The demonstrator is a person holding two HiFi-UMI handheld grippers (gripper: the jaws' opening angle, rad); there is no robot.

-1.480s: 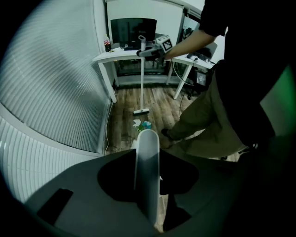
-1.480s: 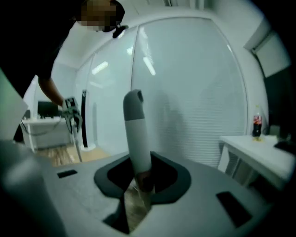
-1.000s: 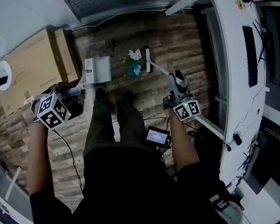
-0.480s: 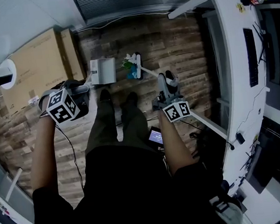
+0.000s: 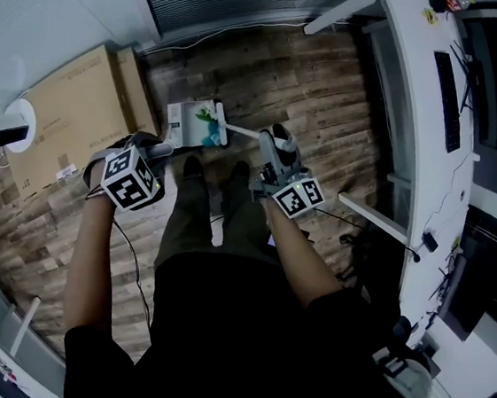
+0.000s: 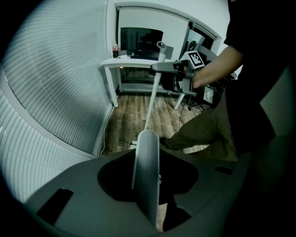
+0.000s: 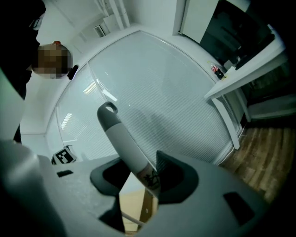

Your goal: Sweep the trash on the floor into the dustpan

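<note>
Green-blue trash (image 5: 211,126), indistinct, in dustpan (image 5: 182,121) ahead of left tool (image 5: 158,149) gripping its handle. Right tool (image 5: 269,142) grips broom (image 5: 241,133). Wood-plank floor (image 5: 306,80).

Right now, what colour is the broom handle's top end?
Grey, on a white broom handle; the right gripper view shows it best.

No word, number or brand can be read. The cubes on the left gripper (image 5: 155,149) and right gripper (image 5: 271,145) bear only black-and-white square markers. The dark print on the broom handle (image 7: 125,143) at the right gripper's jaws, and the small marks on the cardboard box (image 5: 70,116) beside the left gripper, are too blurred to read.
</note>
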